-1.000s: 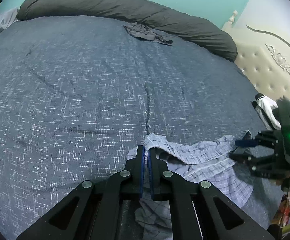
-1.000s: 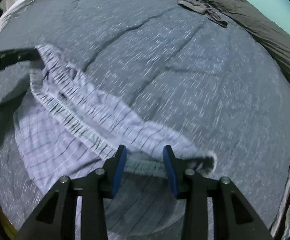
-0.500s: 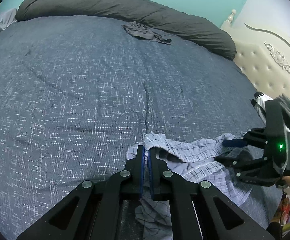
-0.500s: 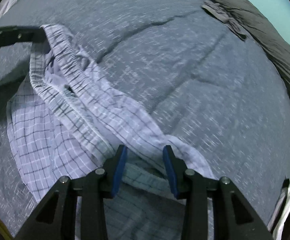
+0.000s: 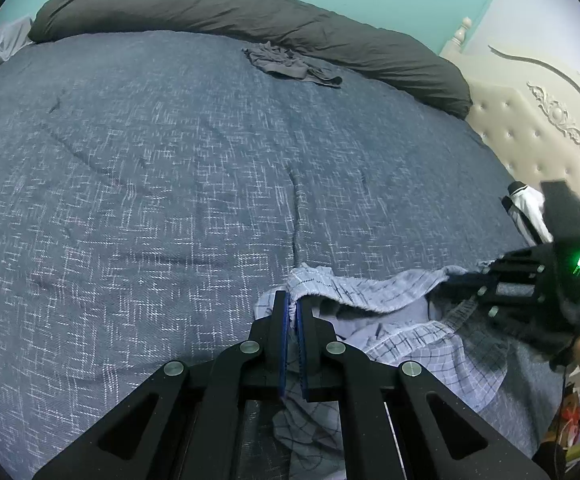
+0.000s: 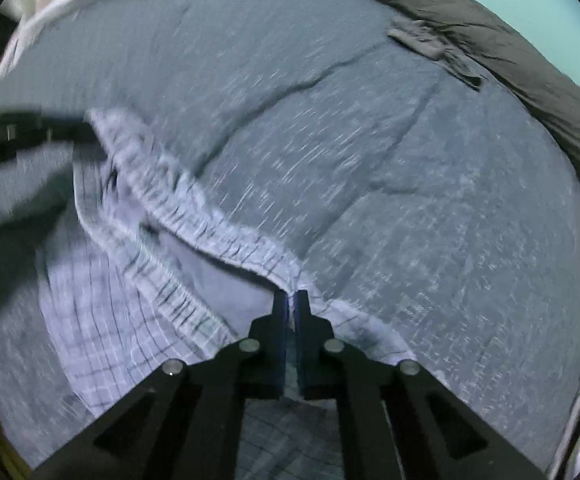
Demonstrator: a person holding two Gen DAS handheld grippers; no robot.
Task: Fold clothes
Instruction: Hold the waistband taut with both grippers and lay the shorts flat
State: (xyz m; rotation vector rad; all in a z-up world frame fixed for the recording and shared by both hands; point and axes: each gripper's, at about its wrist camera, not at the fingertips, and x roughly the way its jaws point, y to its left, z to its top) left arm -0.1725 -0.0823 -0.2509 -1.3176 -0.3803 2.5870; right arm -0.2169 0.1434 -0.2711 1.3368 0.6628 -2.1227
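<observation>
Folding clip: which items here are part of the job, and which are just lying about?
In the job:
plaid shorts
left gripper, shut on the waistband
right gripper, shut on the waistband

Lying about:
grey garment near the dark duvet
white garment by the headboard

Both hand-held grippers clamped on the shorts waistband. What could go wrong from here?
1. The right hand-held gripper pinches only a thin edge of the plaid shorts; a pull could slip it free.
2. The waistband sags between it and the left hand-held gripper, so the shorts may land bunched on the blue bedspread.
</observation>
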